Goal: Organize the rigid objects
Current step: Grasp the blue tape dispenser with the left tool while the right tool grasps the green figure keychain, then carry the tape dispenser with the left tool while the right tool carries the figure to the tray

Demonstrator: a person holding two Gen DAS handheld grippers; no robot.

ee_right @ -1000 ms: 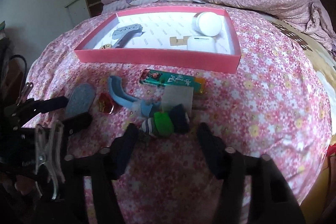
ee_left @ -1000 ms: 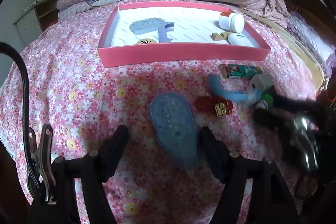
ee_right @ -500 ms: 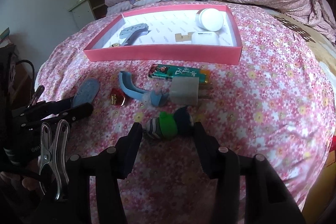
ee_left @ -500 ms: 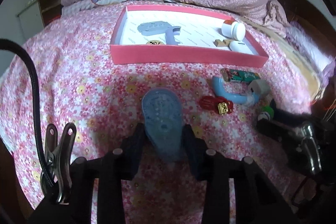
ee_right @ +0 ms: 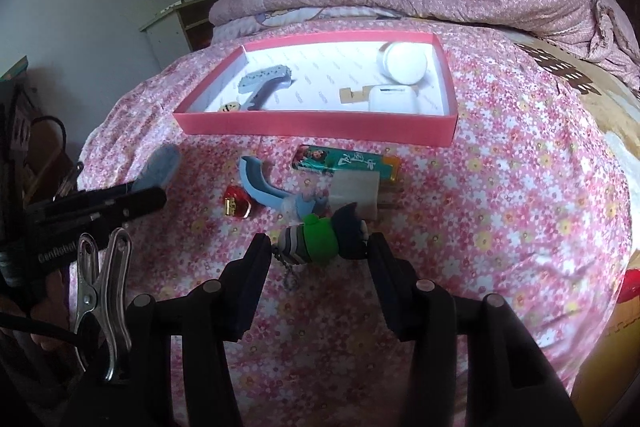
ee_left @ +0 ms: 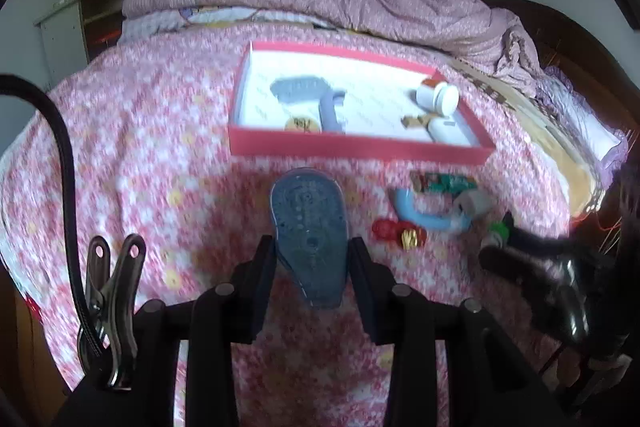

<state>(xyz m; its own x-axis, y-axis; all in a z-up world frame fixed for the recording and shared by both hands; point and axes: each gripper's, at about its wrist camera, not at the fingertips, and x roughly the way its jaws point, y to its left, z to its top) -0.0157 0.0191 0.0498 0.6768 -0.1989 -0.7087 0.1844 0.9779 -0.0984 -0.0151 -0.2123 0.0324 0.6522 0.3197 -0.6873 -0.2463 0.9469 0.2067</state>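
The left gripper (ee_left: 310, 267) had its jaws clamped on the narrow end of a translucent blue teardrop-shaped case (ee_left: 308, 235) — they had just been closing, with the case between them — and the case's rounded end pointed toward the pink tray (ee_left: 360, 147), clear of the floral bedspread (ee_left: 140, 167). From the right wrist view the same case (ee_right: 160, 163) stuck out past the left gripper's black fingers (ee_right: 120, 201).

The right gripper (ee_right: 318, 259) held a small doll keychain (ee_right: 324, 237) crosswise between its narrow-set jaws: striped body at one pad, green middle, dark head at the other, its bead chain (ee_right: 289, 273) dangling below.

On the bedspread in front of the tray lay a red and gold trinket (ee_right: 237, 205), a curved blue plastic piece (ee_right: 264, 187), a white charger plug (ee_right: 356, 193) and a green printed lighter (ee_right: 344, 163) — the lighter nearest the tray wall, the plug just beside it.

Inside the tray sat a grey-blue hairbrush (ee_right: 266, 83), a small yellow round badge (ee_right: 228, 108), a white jar on its side (ee_right: 402, 61), a small wooden piece (ee_right: 354, 94) and a white earbud case (ee_right: 392, 99).
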